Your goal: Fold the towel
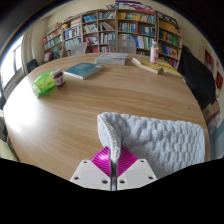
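A white knitted towel (160, 138) lies on the round wooden table (70, 115), just ahead of my fingers and off to the right. Its near left corner runs down between my magenta pads (103, 158). My gripper (113, 160) is shut on that corner, the two pads pressed together with the fabric pinched between them. The towel's right part reaches the table's edge and its far end is hidden there.
A green packet (44, 83) and a blue book (82, 71) lie on the far left of the table. More books (112, 59) and a bottle (154, 54) sit at the back. Bookshelves (110, 28) line the far wall, a dark chair (196, 75) stands right.
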The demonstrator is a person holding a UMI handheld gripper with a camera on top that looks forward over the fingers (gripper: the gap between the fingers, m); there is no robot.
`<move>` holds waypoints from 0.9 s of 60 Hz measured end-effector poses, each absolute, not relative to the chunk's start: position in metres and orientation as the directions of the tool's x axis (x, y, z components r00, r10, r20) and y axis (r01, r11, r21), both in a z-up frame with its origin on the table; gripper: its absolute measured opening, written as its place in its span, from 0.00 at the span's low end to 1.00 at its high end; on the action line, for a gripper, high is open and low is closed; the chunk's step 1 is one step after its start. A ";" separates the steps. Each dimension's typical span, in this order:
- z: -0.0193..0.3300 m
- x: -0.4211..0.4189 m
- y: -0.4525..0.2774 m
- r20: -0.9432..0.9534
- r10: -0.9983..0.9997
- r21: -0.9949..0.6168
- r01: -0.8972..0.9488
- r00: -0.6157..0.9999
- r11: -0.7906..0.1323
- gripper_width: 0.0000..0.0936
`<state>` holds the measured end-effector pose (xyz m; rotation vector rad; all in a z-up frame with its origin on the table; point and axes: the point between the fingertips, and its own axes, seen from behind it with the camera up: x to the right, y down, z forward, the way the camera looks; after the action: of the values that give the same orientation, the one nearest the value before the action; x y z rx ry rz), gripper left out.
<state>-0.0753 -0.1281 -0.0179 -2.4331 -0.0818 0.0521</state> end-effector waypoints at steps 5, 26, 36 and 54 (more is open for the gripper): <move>-0.010 -0.079 -0.131 -0.109 0.063 -0.626 -0.019 0.992 -0.780 0.04; 0.101 0.067 -0.146 -0.219 -0.109 -0.671 -0.231 0.970 -0.705 0.04; 0.049 0.152 -0.167 -0.178 -0.269 -0.570 -0.322 0.947 -0.756 0.05; 0.008 0.181 -0.173 -0.154 -0.322 -0.550 -0.352 0.934 -0.758 0.18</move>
<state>0.1815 -0.1729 0.0076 -2.4901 0.4771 0.0669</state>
